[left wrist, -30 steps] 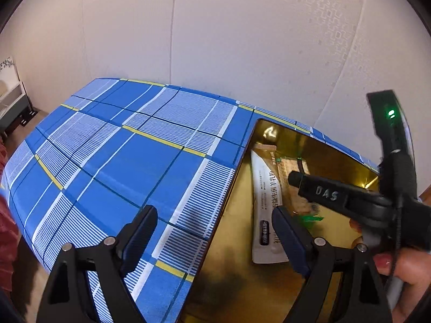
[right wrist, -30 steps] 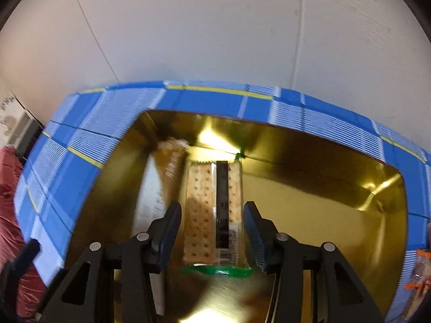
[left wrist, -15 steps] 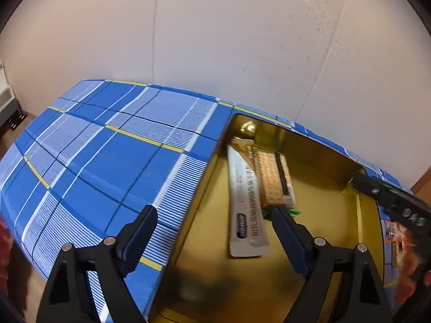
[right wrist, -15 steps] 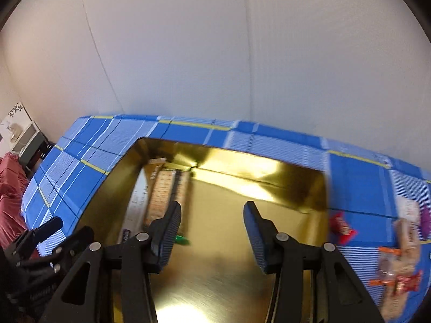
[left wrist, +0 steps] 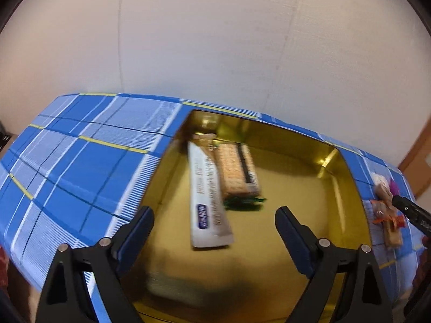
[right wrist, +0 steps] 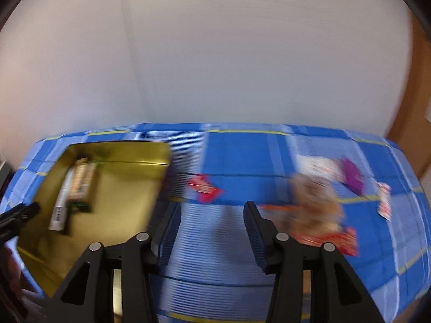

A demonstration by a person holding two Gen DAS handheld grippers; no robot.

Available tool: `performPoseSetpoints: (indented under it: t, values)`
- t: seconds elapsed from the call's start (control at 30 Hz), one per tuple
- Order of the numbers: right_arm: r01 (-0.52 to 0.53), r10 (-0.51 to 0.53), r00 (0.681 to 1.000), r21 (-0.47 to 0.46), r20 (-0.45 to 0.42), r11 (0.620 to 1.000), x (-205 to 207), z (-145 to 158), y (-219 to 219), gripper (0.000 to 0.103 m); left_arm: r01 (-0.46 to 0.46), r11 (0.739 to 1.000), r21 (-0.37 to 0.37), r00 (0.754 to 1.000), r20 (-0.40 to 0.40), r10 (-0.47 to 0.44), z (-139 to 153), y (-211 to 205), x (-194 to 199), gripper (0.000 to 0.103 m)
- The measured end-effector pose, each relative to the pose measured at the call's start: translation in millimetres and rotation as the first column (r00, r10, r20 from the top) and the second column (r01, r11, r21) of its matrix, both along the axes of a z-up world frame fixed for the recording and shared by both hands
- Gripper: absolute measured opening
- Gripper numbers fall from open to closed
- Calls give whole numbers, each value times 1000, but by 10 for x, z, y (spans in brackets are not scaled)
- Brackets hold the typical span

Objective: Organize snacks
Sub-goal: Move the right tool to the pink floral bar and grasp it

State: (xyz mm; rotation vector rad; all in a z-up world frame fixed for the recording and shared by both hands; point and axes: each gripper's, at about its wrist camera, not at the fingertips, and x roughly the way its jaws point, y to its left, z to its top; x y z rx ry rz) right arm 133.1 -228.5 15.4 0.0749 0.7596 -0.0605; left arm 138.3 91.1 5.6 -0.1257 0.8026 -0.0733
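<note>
A gold tray [left wrist: 347, 207] lies on the blue plaid tablecloth [left wrist: 80, 169]. In it a long white snack bar [left wrist: 207, 202] lies beside a cracker pack [left wrist: 237, 172] with a green end. My left gripper [left wrist: 214, 231] is open and empty above the tray's near part. My right gripper [right wrist: 212, 231] is open and empty over the cloth, right of the tray [right wrist: 129, 188]. Loose snacks lie on the cloth: a red packet [right wrist: 206, 188], a brown and orange pile [right wrist: 315, 210], a purple packet [right wrist: 353, 179]. The view is blurred.
A white wall [left wrist: 215, 40] stands close behind the table. The table's right edge [right wrist: 404, 161] meets a brown door frame. More loose snacks [left wrist: 388, 215] show at the right in the left wrist view, with my right gripper's fingertip [left wrist: 409, 211] over them.
My right gripper let go of the cracker pack in the tray, then swung right, out over the cloth toward the loose snacks. My left gripper shifted right, over the tray.
</note>
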Motion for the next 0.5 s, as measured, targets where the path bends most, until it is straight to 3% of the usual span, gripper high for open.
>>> performPoseSetpoints:
  t: [0.2, 0.37, 0.5]
  values:
    - [190, -190, 982, 1, 17, 982, -318, -107, -835, 49, 115, 992, 52, 991, 57, -117, 34, -330, -136, 97]
    - [352, -351, 935, 6, 36, 936, -553, -176, -1421, 49, 191, 981, -26, 980, 58, -190, -13, -547, -250, 99]
    - [430, -434, 901, 122, 6, 895, -642, -245, -1793, 49, 200, 979, -42, 980, 16, -199, -92, -735, -331, 99]
